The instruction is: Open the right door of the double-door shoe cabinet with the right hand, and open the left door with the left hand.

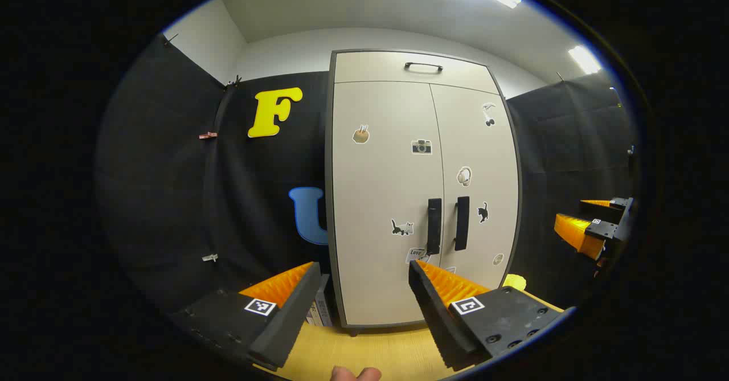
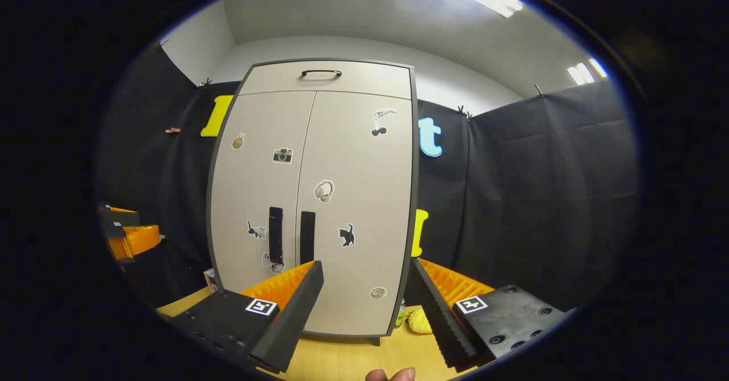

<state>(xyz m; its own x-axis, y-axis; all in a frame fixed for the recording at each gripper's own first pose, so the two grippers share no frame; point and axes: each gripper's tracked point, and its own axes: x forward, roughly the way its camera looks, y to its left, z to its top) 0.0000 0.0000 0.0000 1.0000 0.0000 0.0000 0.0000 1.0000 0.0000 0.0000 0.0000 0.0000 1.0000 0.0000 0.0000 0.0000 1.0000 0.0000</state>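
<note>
A pale double-door shoe cabinet (image 1: 387, 199) (image 2: 319, 159) stands upright on a wooden table, both doors closed and dotted with stickers. Two dark vertical handles sit side by side at the middle seam: the left door's handle (image 1: 434, 226) (image 2: 275, 235) and the right door's handle (image 1: 462, 222) (image 2: 307, 237). My left gripper (image 1: 364, 275) is open, held short of the left door with nothing between its fingers. My right gripper (image 2: 367, 273) is open too, in front of the right door, apart from it. In the left gripper view the right gripper (image 1: 592, 227) also hangs at the far right.
A top drawer with a dark handle (image 1: 424, 66) (image 2: 321, 73) caps the cabinet. A yellow object (image 2: 420, 320) (image 1: 515, 282) lies by the cabinet's right foot, and a small box (image 2: 211, 280) by its left. The light wooden table (image 1: 364, 352) stretches in front. Black cloth walls surround it.
</note>
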